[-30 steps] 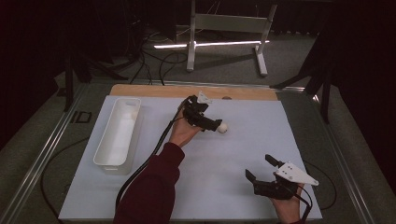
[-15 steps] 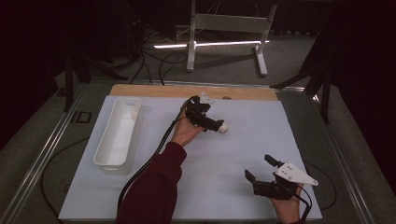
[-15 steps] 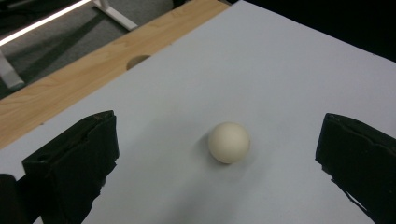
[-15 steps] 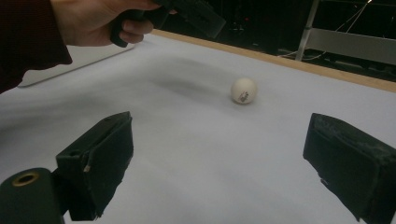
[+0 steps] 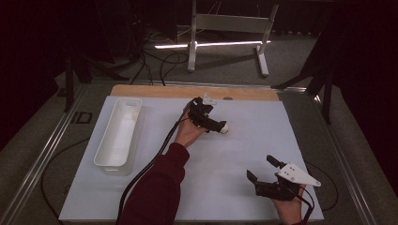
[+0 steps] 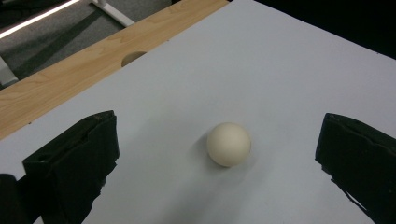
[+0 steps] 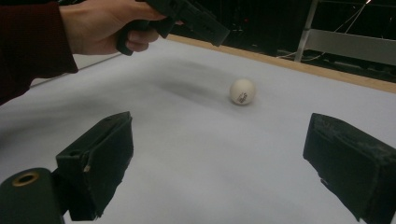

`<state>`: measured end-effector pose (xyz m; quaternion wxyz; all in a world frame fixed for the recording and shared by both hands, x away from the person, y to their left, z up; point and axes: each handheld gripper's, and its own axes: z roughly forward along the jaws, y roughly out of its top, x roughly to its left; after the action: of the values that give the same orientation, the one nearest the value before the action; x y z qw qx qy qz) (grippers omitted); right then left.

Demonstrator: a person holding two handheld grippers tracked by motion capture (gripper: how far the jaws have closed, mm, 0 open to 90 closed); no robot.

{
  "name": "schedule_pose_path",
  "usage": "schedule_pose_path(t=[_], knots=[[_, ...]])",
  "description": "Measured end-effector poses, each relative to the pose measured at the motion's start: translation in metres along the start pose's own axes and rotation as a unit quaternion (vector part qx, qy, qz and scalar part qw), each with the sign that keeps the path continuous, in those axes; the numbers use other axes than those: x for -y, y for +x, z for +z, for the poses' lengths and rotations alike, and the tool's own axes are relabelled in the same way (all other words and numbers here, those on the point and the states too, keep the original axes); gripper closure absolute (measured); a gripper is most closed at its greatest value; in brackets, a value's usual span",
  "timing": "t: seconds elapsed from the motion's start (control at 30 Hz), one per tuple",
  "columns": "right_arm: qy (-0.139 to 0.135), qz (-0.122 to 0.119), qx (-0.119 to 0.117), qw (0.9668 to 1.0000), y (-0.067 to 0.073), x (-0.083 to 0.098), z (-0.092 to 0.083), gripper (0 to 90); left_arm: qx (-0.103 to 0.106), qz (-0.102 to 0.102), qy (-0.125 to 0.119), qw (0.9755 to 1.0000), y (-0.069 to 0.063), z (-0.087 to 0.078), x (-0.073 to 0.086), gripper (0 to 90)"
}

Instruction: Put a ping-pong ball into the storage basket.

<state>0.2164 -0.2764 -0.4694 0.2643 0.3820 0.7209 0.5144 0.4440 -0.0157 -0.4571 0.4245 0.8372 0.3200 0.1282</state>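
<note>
Small cream-white round ball [image 5: 224,128] [image 6: 229,144] [image 7: 242,91]: lies on the pale sheet covering the tabletop [image 5: 244,154], slightly above the centre of the high view, bearing a small dark printed mark on the side seen in the right gripper view. Left hand-held gripper [image 5: 217,125] [image 7: 205,25]: black, held just above and beside the ball at centre frame in the high view; its jaws stand wide apart, with the ball lying on the sheet between them and touching neither in the left gripper view. Left hand [image 5: 189,132]: wrapped around the gripper's grip, dark red sleeve [image 5: 157,187] running to the bottom edge. Right hand-held gripper [image 5: 264,174]: black with a grey three-cornered plate, lower right of the high view, well apart from the ball; jaws wide, nothing between them. White oblong plastic bin [image 5: 118,133]: left of centre, standing on the sheet, lengthwise towards the far edge. Light wooden strip [image 5: 187,91] [image 6: 70,70]: along the tabletop's far edge, upper frame.
</note>
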Motion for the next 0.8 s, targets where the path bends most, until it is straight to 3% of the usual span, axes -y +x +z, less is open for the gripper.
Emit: schedule_pose_path(t=[0.8], knots=[[-0.001,0.001,-0.002,1.0,0.001,0.0,0.0,8.0,-0.003,-0.013,0.007,0.9999,0.001,0.018,0.006,0.3]])
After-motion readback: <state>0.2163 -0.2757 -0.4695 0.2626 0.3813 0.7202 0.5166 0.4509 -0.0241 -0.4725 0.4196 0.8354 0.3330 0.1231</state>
